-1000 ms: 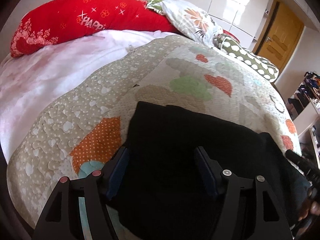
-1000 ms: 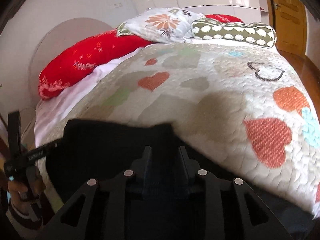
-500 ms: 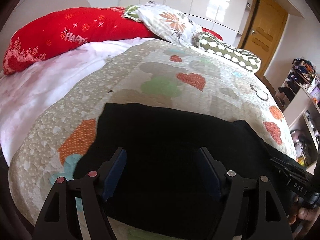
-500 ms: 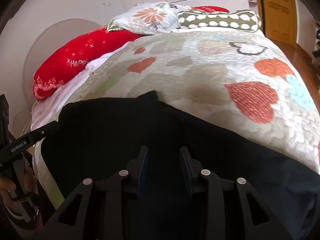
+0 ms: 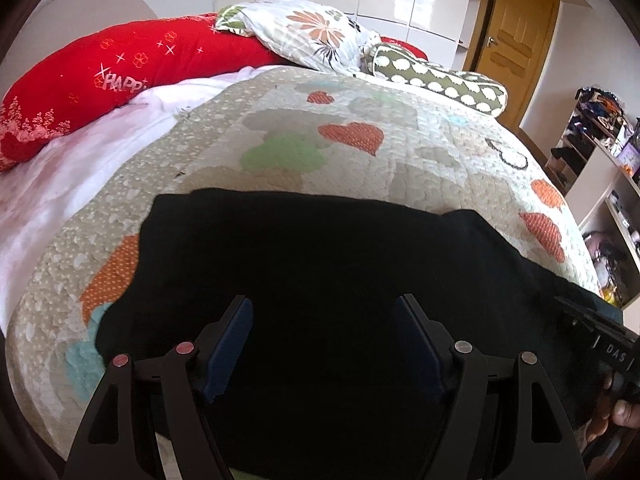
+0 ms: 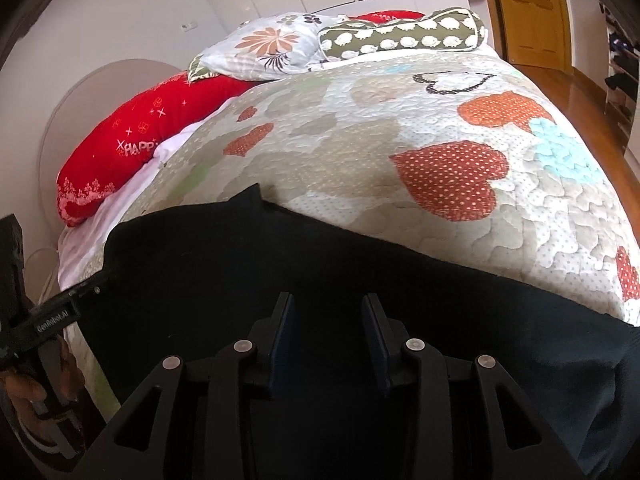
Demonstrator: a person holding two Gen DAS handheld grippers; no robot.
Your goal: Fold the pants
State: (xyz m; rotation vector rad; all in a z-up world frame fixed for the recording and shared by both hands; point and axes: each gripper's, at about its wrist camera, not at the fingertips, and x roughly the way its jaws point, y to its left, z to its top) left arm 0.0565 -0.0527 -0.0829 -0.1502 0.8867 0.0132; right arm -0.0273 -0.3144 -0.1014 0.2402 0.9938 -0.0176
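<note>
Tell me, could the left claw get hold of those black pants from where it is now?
Probably yes. The left claw hovers right over the black pants spread on the quilt, its jaws wide apart with nothing between them and nothing blocking. It would likely only need to dip and pinch the cloth.

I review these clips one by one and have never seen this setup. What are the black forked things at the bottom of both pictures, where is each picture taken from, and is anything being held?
There is no robot here. A person holds a hand tool with two-finger tongs in each hand, and a fisheye camera on each tool looks forward along its fingers. One picture comes from the left tongs, the other from the right tongs. Each view also catches the other tool at its edge, with the hand that grips it. Dark pants lie across a heart-patterned quilt on a bed with a red pillow. Both tongs stand open above the cloth, having just been opening, the left wider. Neither holds anything.
</note>
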